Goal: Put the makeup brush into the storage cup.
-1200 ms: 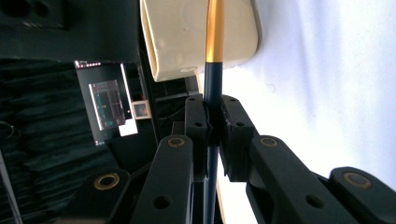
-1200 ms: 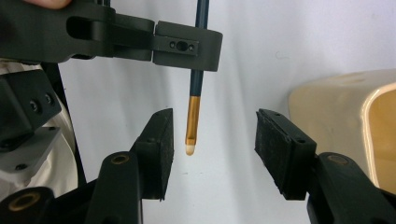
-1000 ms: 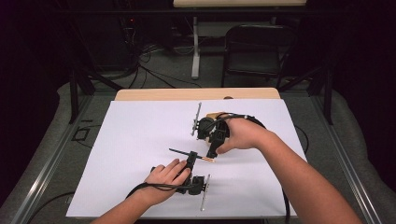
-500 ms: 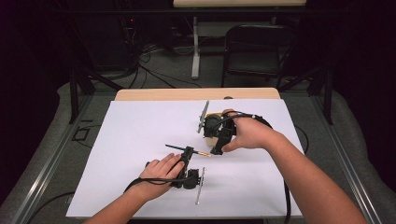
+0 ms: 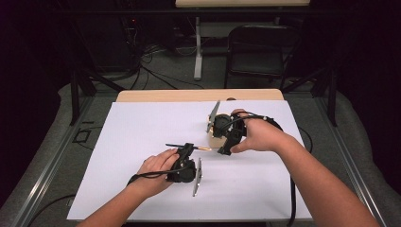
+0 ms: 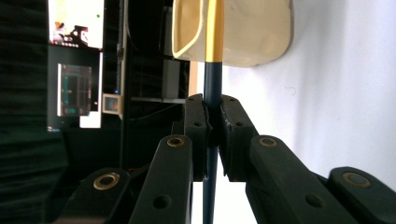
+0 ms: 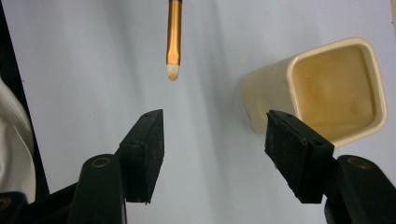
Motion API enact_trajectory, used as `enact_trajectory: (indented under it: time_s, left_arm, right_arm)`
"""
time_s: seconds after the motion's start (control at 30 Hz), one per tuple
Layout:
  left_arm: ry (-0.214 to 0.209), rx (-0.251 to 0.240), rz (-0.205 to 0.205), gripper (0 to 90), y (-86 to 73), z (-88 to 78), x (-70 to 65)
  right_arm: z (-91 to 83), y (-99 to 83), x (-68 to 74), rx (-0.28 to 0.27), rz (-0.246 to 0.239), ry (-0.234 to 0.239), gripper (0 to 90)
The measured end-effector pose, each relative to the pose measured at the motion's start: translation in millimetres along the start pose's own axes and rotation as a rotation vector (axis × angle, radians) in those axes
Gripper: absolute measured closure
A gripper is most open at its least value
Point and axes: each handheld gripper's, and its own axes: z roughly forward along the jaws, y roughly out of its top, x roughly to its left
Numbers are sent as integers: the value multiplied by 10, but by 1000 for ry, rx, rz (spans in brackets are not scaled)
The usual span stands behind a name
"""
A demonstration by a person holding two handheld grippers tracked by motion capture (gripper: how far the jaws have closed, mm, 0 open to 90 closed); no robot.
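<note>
Left gripper (image 6: 212, 135): black jaws clamped tight on the dark blue handle of a thin brush (image 6: 214, 56). The handle turns to a gold metal ferrule beyond the pads. In the high view the brush (image 5: 185, 146) lies level above the white sheet (image 5: 142, 137), its gold tip pointing toward the right gripper (image 5: 226, 146).

Right gripper (image 7: 212, 154): jaws wide apart, having just been opening, with nothing between the pads and bare sheet under them. Pads are matte black with a rough face.

Cup (image 7: 322, 88): cream, glazed, square with rounded corners, tipped so its mouth faces the camera, just beyond the right-hand pad. The inside looks smooth and bare.

The right gripper view gives the bristles (image 7: 173, 71): a short, pale, rounded tuft hanging over the sheet, apart from the cup. The left gripper view shows the cup (image 6: 252, 32) behind the ferrule, its rim a soft curve. The high view shows the cup (image 5: 216, 141) as a pale sliver by the right hand (image 5: 257, 137), and a wooden table edge (image 5: 198, 95) past the sheet.
</note>
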Motion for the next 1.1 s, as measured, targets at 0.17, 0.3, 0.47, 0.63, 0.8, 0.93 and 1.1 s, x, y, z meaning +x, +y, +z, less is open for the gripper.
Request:
enact_trajectory:
  time_s: [0.17, 0.3, 0.47, 0.63, 0.8, 0.93, 1.1]
  left_arm:
    - [-22, -22, -59, 831, -18, -26, 72]
    - [-47, -54, -135, 831, -43, -36, 130]
    - [-55, -81, -199, 831, -88, -45, 179]
    - [-45, -100, -221, 832, -136, -70, 187]
    - [-61, -114, -268, 831, -183, -75, 230]
    - [-66, -126, -293, 832, -195, -77, 256]
    - [-88, -152, -373, 831, -236, -94, 310]
  right_arm:
    - [-38, -55, -2, -21, 20, -5, 380]
    - [-29, -112, 13, -34, 31, -10, 381]
    - [2, -205, 30, -65, 43, -17, 381]
    - [10, -313, 55, -107, 78, -33, 382]
    - [32, -416, 32, -147, 126, -63, 377]
    - [12, -459, 27, -175, 152, -76, 375]
    - [12, -459, 27, -175, 152, -76, 375]
